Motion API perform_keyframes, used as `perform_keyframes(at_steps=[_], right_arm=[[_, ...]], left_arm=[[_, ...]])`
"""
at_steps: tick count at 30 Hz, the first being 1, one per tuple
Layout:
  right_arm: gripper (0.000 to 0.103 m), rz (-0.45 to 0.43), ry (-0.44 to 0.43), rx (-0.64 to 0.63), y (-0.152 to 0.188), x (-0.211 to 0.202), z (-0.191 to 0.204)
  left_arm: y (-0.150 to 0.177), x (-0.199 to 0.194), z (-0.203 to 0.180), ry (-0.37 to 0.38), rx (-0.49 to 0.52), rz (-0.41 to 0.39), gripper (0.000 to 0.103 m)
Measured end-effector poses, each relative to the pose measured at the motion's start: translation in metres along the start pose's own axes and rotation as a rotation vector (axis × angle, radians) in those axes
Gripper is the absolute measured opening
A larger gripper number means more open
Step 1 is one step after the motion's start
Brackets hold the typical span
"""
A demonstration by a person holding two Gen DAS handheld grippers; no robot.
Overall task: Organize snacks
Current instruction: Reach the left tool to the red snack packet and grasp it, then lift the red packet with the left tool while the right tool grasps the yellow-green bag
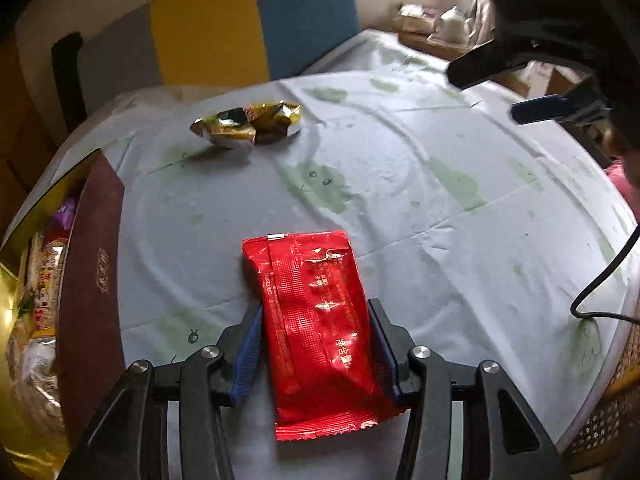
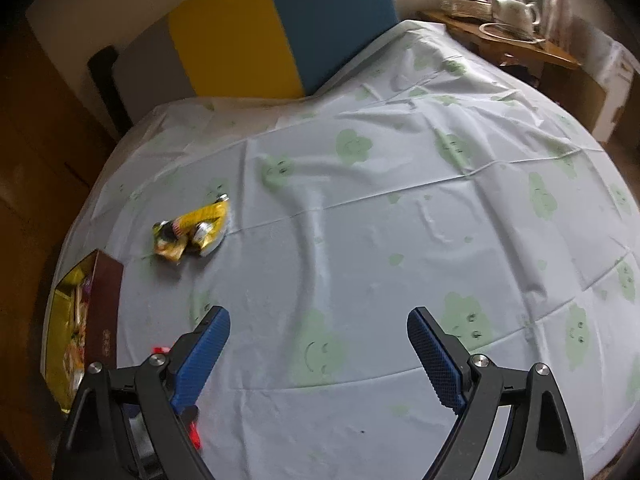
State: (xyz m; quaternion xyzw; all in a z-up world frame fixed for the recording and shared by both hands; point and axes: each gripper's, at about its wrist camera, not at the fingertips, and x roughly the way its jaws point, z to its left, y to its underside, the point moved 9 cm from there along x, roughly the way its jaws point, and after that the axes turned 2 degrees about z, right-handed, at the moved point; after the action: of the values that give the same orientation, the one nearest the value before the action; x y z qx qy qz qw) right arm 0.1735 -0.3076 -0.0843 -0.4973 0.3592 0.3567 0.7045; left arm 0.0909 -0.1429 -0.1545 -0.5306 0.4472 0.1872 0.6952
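Observation:
A red snack packet (image 1: pixel 320 320) is held lengthwise just above the tablecloth, and my left gripper (image 1: pixel 315 308) is shut on it with a blue pad pressing each long side. A crumpled yellow-and-gold packet (image 1: pixel 248 122) (image 2: pixel 192 228) lies farther back on the table. At the left edge stands a maroon box (image 1: pixel 92 280) (image 2: pixel 106 304) with gold lining and several snacks inside. My right gripper (image 2: pixel 318 313) hangs open over bare cloth, nothing between its fingers; it also shows in the left wrist view as the right gripper (image 1: pixel 500 92) at upper right. Slivers of the red packet (image 2: pixel 195 436) peek out behind its left finger.
The table (image 2: pixel 400 220) wears a pale cloth with green smiling flowers. A yellow, blue and grey seat back (image 2: pixel 280 28) stands behind it. A wooden side table with a white teapot (image 2: pixel 516 8) is at the back right. A black cable (image 1: pixel 600 280) hangs at the right edge.

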Motion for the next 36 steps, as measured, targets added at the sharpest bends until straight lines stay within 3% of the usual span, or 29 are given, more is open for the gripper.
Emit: perform_keyframes(at_steps=[7, 12, 23, 29, 34, 36], right_arm=[[0.088, 0.025, -0.048, -0.167, 0.012, 0.007, 0.042], [0.085, 0.022, -0.061, -0.413, 0.001, 0.014, 0.095], [0.075, 0.131, 0.054, -0.926, -0.045, 0.123, 0.166], [0.075, 0.154, 0.032, -0.999, -0.056, 0.158, 0.192], [0.044, 0.235, -0.03, -0.909, -0.049, 0.163, 0.193], [0.04, 0.276, -0.055, -0.843, -0.039, 0.156, 0.182]], left_arm=[[0.005, -0.004, 0.009, 0.053, 0.011, -0.053, 0.051], [0.004, 0.0, 0.009, 0.084, 0.004, -0.085, 0.051], [0.004, 0.0, 0.011, 0.134, -0.033, -0.116, 0.051], [0.004, 0.001, 0.011, 0.131, -0.029, -0.117, 0.051], [0.003, 0.0, 0.012, 0.131, -0.029, -0.119, 0.051], [0.003, 0.0, 0.013, 0.127, -0.026, -0.119, 0.051]])
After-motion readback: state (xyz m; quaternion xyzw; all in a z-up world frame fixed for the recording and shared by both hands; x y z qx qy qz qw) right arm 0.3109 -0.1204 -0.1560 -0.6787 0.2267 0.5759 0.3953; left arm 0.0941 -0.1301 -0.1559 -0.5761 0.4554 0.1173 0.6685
